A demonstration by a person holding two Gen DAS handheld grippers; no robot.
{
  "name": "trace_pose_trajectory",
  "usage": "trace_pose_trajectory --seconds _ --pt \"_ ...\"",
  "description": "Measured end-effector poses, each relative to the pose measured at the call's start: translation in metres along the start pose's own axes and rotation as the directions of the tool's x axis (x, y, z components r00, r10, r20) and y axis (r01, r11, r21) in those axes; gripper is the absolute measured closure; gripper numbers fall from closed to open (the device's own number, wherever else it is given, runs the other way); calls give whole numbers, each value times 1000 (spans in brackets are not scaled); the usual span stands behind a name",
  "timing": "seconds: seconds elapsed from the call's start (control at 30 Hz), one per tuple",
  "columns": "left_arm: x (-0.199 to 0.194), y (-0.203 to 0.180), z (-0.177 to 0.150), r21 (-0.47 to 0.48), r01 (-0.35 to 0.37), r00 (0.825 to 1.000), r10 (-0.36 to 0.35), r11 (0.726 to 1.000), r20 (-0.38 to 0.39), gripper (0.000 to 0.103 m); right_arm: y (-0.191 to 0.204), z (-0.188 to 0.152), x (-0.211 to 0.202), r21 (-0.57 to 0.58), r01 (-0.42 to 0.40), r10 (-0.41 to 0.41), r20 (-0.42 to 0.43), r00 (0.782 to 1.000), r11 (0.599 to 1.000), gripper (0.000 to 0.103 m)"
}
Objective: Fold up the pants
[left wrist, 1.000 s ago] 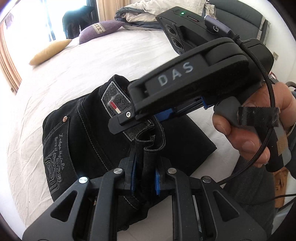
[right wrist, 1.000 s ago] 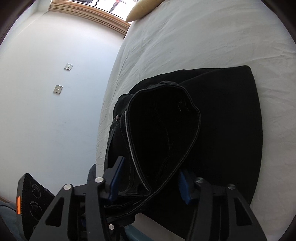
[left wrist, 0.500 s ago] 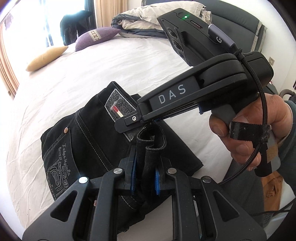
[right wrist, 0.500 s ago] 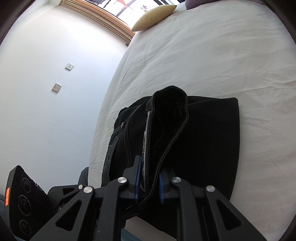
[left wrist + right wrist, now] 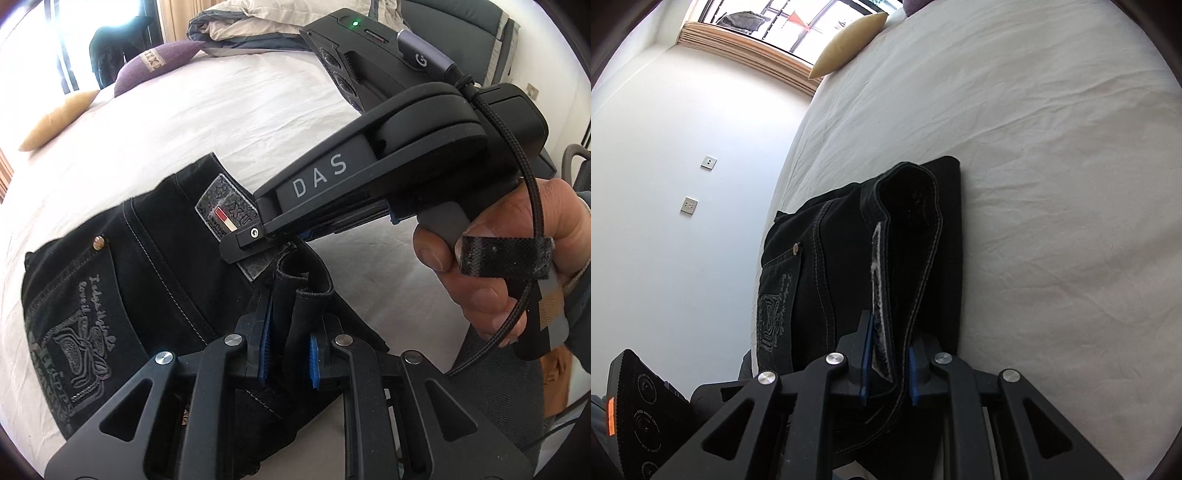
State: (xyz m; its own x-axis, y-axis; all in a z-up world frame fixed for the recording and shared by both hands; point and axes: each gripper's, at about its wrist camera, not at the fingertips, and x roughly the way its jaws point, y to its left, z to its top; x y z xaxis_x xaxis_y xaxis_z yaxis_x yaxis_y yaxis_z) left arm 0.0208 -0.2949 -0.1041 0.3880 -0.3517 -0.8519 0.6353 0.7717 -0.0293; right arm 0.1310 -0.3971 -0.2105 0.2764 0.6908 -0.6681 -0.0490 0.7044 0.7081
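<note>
Black pants [image 5: 122, 280] lie folded on the white bed [image 5: 177, 133], back pocket and waistband patch facing up; they also show in the right wrist view [image 5: 820, 280]. My left gripper [image 5: 288, 354] is shut on a bunched fold of the pants at the near edge. My right gripper [image 5: 888, 363] is shut on the waistband edge, which stands up between its pads. In the left wrist view the right gripper [image 5: 251, 240] reaches in from the right, held by a hand, just above my left one.
A yellow pillow [image 5: 55, 122] and a purple pillow [image 5: 159, 62] lie at the far side of the bed, with a folded duvet [image 5: 251, 22] behind. A white wall with two sockets [image 5: 689, 205] borders the bed's left edge.
My right gripper closed on the waistband, which was loosely open between its jaws a second ago. Both grippers then drew the pants edge back toward the near side. The left grip is unchanged.
</note>
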Motion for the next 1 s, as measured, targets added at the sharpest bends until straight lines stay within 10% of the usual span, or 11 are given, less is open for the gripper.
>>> trace_pose_trajectory --seconds 0.27,0.4,0.6,0.73,0.87,1.0 --pt "-40 37 -19 -116 157 987 -158 981 6 71 -6 -7 -12 43 -32 31 13 999 999 73" --pt "-88 82 -36 -206 134 986 -108 969 129 36 3 -10 -45 42 55 -58 79 995 998 59" --pt "-106 164 -47 -384 120 984 -58 915 170 35 33 -10 -58 -22 -176 178 135 975 984 57" --pt "-93 203 -54 -434 151 980 -78 888 181 36 16 -20 -14 59 -149 149 3 989 987 51" --pt "-70 231 -38 -450 273 959 -205 850 195 36 -18 -32 -2 184 -140 142 0 990 973 102" --pt "-47 273 -34 -496 442 896 -339 747 287 37 -21 -35 -5 177 -151 153 2 988 973 103"
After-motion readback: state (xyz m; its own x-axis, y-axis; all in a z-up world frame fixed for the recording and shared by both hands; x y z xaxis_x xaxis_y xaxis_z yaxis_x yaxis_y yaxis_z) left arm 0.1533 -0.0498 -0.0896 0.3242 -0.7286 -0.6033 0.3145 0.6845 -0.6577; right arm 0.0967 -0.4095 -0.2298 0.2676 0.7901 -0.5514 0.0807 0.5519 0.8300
